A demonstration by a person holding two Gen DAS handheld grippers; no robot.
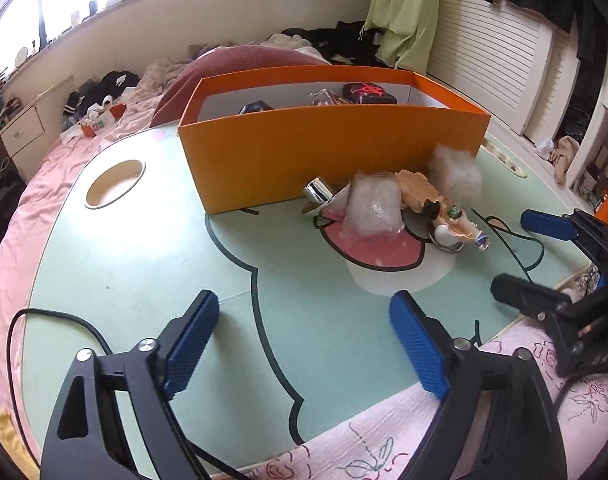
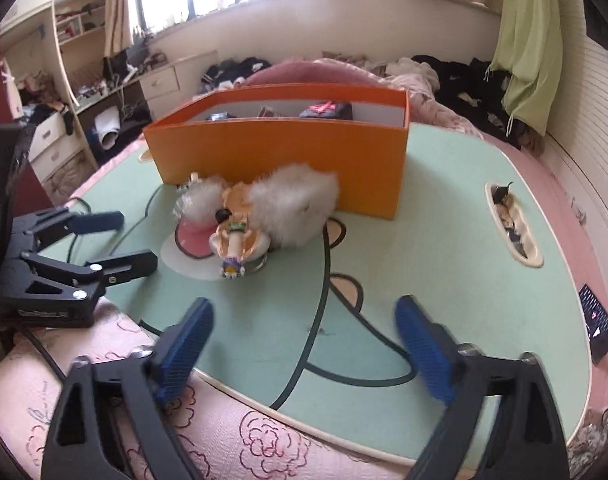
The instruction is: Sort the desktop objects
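An orange box (image 1: 332, 156) stands on the pale green lap table (image 1: 144, 264), with several dark items inside, one marked in red (image 1: 368, 92). Against its front wall lies a small heap: a silver-capped bottle (image 1: 318, 194), a clear plastic bag (image 1: 374, 210), a white fluffy toy (image 2: 296, 204) and a small figurine (image 2: 236, 240). My left gripper (image 1: 304, 300) is open over bare table short of the heap, nothing between its blue pads. My right gripper (image 2: 304, 308) is open too, empty, near the table's front edge. Each shows in the other's view: right gripper (image 1: 512, 250), left gripper (image 2: 138, 238).
The table has a round cup hole (image 1: 114, 184) at the left and an oval slot (image 2: 512, 226) with small things in it at the right. A dark card (image 2: 598, 322) lies by the right edge. A black cable (image 1: 56, 320) trails across pink bedding around the table.
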